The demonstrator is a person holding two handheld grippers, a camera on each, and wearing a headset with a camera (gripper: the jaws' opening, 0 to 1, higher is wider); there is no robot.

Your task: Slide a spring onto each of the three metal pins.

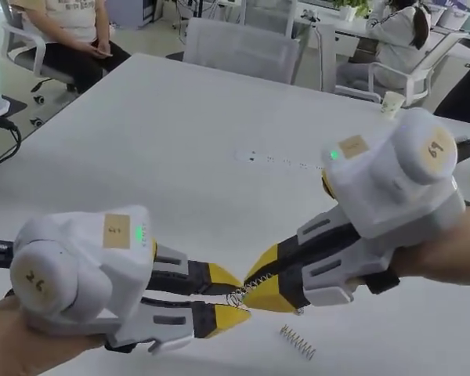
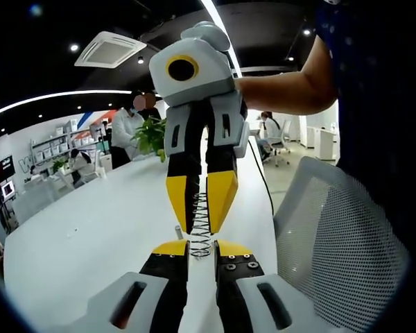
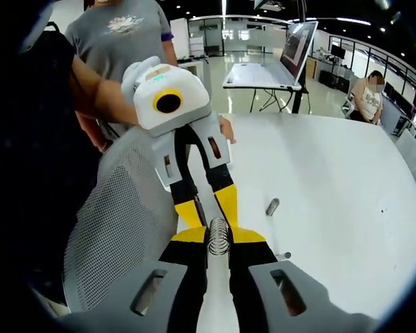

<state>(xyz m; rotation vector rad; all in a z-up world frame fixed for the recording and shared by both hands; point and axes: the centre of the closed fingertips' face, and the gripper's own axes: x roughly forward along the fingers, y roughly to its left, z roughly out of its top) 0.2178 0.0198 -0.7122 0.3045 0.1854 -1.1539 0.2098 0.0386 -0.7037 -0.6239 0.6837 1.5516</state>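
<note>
A white desk [image 1: 180,141] stretches ahead. Both forearms angle inward, and the grippers meet tip to tip. The right gripper [image 3: 218,243] pinches a spring [image 2: 202,218] in its jaws. The left gripper [image 2: 201,250] has narrow jaws, contents unclear. A second spring [image 1: 297,342] lies nearby.

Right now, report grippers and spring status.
Right gripper shut on spring. Left gripper meets its other end, grip unclear. Spare spring on table, nothing blocking.
</note>
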